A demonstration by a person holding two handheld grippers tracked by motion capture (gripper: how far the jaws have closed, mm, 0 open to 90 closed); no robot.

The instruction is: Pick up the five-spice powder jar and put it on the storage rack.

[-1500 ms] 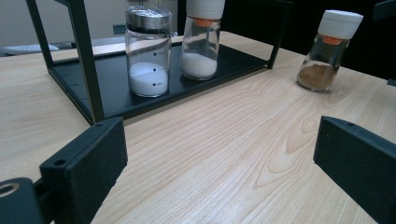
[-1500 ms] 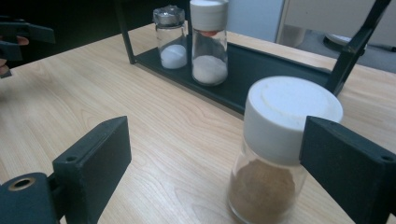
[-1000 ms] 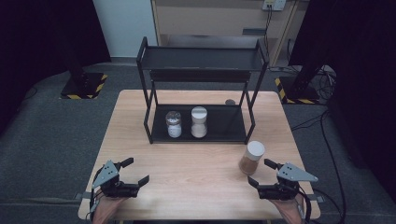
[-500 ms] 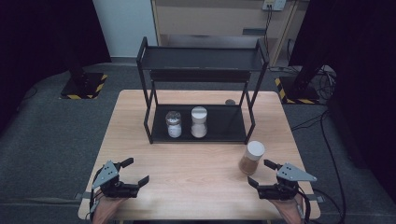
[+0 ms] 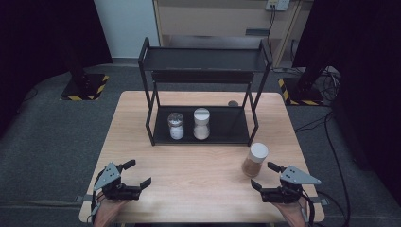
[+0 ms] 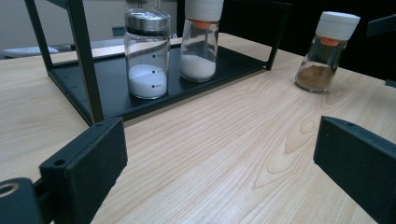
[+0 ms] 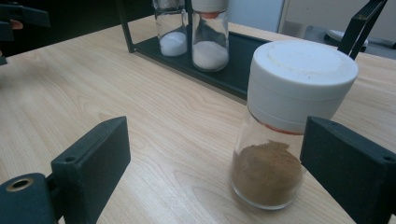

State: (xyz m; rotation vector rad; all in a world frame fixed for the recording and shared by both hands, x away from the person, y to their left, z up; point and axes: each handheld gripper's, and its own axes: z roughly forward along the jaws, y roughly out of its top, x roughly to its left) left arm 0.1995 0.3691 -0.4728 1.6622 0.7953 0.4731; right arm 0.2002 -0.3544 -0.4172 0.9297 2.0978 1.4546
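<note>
Nearly lined up: brown spice jar ahead of the right gripper

Upright on the table [image 5: 142, 118], the brown spice jar [image 5: 255, 160] stands just in front of the right gripper [image 5: 264, 175], nearer its outer jaw, clear of the black rack [image 5: 203, 138]. Both the right gripper's jaws and those of the left gripper [image 5: 137, 173], which is well apart from the jar, are spread wide, holding nothing.

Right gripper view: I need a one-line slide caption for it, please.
Open right gripper facing a white-capped jar of brown powder on the wooden table, black rack behind.
</note>
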